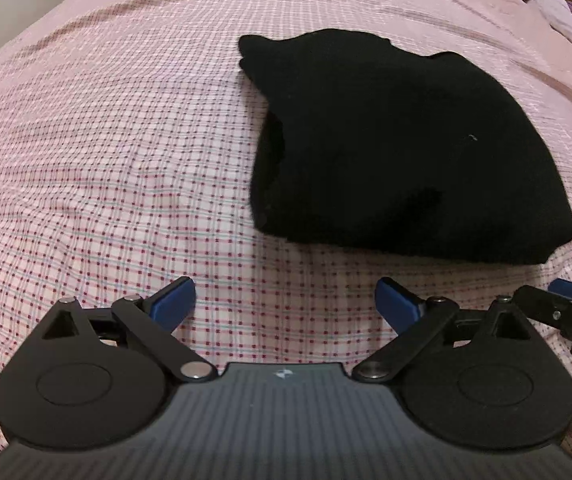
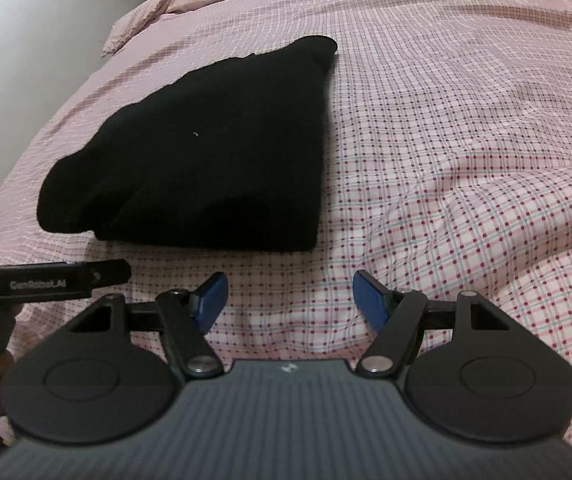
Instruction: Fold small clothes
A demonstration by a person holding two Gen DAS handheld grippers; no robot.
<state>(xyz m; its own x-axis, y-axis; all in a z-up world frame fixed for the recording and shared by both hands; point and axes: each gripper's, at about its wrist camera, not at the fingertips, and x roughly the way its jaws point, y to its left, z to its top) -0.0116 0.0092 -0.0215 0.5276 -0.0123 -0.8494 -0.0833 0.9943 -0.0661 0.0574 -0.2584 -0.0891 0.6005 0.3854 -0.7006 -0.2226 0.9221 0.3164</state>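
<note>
We held both tools, left tool and right tool, wide open and empty near the bed's edge, judging the folded black garment mid-bed needed only gentle squaring.

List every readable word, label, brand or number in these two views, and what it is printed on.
"GenRobot.AI", somewhat blurred, in white on the black body of the left gripper at the left edge of the right wrist view.
Small white emblem on each gripper's grey housing: too small to read.
Black garment and checked bedsheet: no text.
</note>
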